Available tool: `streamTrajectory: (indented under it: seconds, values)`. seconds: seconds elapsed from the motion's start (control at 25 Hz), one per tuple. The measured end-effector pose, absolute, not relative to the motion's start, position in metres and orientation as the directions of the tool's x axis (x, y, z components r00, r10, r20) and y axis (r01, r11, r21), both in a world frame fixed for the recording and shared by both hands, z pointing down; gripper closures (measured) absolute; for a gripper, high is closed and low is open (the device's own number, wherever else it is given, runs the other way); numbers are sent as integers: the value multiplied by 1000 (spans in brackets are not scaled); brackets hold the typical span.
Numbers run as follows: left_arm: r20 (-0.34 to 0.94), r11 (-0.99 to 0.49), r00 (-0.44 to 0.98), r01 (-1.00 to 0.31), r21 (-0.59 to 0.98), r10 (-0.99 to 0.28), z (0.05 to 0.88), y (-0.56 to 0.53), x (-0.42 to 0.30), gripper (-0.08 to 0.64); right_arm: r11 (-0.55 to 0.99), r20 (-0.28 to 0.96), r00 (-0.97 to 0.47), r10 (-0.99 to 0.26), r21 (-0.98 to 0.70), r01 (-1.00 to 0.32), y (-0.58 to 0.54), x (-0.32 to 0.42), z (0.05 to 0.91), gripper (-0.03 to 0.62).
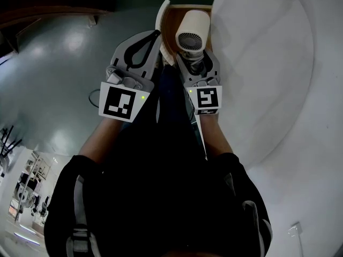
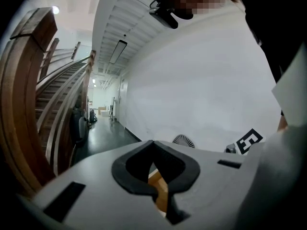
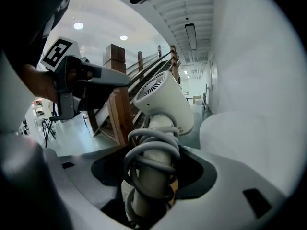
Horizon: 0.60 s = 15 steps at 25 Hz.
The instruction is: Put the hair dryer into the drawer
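A white hair dryer (image 1: 192, 31) (image 3: 165, 102) stands upright with its grey cord coiled round the handle. My right gripper (image 1: 193, 63) (image 3: 153, 176) is shut on that handle. The dryer hangs over the open drawer (image 1: 172, 16), whose wooden inside shows just past it. My left gripper (image 1: 155, 35) (image 2: 153, 145) is beside it on the left, tips together with nothing between them. In the left gripper view the dryer's rear grille (image 2: 183, 140) peeks over the jaws, and wood of the drawer (image 2: 159, 185) shows through the loop of the jaws.
A large white rounded cabinet (image 1: 268, 52) fills the right side, with the drawer set in its left edge. Grey-green floor (image 1: 64, 63) lies to the left. A wooden staircase (image 2: 29, 95) (image 3: 117, 95) rises further off. The person's dark legs are below the grippers.
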<state>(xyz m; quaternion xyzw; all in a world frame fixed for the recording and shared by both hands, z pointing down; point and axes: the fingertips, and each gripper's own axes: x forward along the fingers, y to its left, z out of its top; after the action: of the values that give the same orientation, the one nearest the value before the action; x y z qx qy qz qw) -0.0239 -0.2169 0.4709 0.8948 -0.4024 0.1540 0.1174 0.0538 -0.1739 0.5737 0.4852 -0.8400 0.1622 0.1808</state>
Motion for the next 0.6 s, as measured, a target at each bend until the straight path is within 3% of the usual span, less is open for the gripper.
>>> streamTrajectory:
  seconds: [0.6]
  values:
    - [426,-644,638,-750,153,-642,518,-214,-22,552,398,656,-362,-662,-102,-912,-165,61,666,304]
